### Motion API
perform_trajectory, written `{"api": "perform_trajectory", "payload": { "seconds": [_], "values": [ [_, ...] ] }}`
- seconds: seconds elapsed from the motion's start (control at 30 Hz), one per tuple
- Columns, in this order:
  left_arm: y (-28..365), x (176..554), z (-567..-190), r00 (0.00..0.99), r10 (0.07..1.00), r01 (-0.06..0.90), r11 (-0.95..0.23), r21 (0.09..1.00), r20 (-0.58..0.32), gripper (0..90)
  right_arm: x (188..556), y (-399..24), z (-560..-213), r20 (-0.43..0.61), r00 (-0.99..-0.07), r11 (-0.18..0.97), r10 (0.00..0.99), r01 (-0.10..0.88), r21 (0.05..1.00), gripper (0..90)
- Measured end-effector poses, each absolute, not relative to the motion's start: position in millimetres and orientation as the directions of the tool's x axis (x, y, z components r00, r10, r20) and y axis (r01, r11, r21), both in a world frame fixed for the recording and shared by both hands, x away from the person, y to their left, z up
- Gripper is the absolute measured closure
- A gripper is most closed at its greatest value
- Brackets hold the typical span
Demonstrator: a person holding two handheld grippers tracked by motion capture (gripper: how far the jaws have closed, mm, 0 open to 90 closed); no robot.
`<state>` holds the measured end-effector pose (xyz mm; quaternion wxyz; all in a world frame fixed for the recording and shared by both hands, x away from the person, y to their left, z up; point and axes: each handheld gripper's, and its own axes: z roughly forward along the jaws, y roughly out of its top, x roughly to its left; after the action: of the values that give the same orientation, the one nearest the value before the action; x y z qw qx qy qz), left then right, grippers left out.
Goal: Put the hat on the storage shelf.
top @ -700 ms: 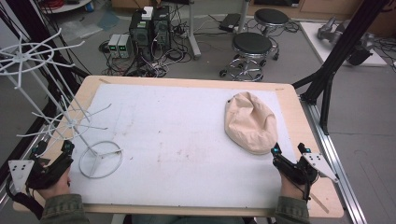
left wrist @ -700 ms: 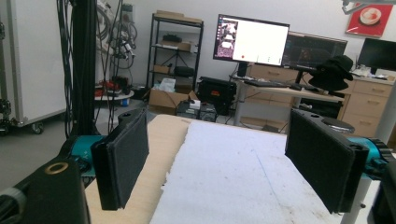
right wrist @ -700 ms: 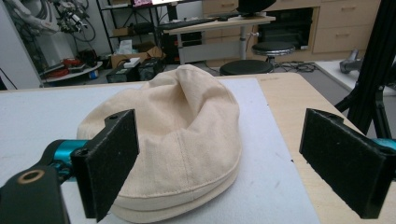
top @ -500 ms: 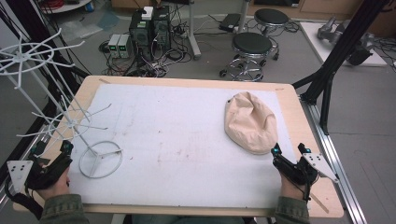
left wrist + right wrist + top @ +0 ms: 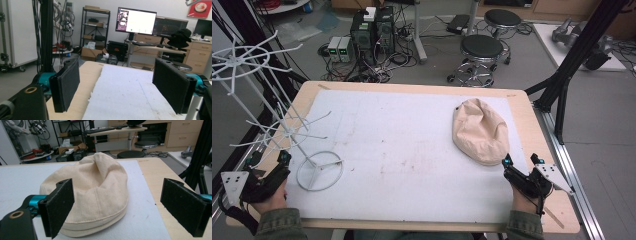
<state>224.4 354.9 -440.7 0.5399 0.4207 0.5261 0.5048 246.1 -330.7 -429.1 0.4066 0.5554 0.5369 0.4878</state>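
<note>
One cream cloth cap (image 5: 479,131) lies on the right half of the white mat (image 5: 402,150), which covers most of the wooden table (image 5: 532,125). I read the cap as a flat, soft cap with stitched panel seams and a short layered brim; in the right gripper view its brim (image 5: 100,225) faces the camera and its crown is slightly dented.

Right gripper (image 5: 521,165): I see it at the table's near right corner, just short of the cap's near edge. Its jaws stand wide apart and hold nothing. In the right gripper view the left pad (image 5: 60,205) overlaps the cap's edge in the picture; I cannot tell whether it touches the cloth.

Left gripper (image 5: 268,160): I see it at the near left corner, beside the ring base of the white wire rack (image 5: 277,120). Its jaws also stand wide apart and empty, with bare mat and table edge between them.

Count: one cap, one wire rack, two grippers, each held in one hand. Two round stools (image 5: 482,47) stand on the floor beyond the table.
</note>
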Motion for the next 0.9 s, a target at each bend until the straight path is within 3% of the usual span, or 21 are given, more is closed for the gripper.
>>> {"api": "perform_trajectory", "payload": {
  "seconds": [0.6,0.9],
  "values": [
    [355.8,227.0,-441.9,-0.054,0.988,-0.096,0.141,0.985,-0.147,22.2,248.2,-329.0,-422.6,0.073,-0.046,-0.063,0.996,0.183,0.981,10.9],
    [356.0,225.7,-442.5,-0.048,0.990,-0.087,0.127,0.988,-0.132,22.2,260.1,-320.5,-401.5,-0.007,-0.021,0.010,1.000,0.138,0.990,13.7]
  ]
}}
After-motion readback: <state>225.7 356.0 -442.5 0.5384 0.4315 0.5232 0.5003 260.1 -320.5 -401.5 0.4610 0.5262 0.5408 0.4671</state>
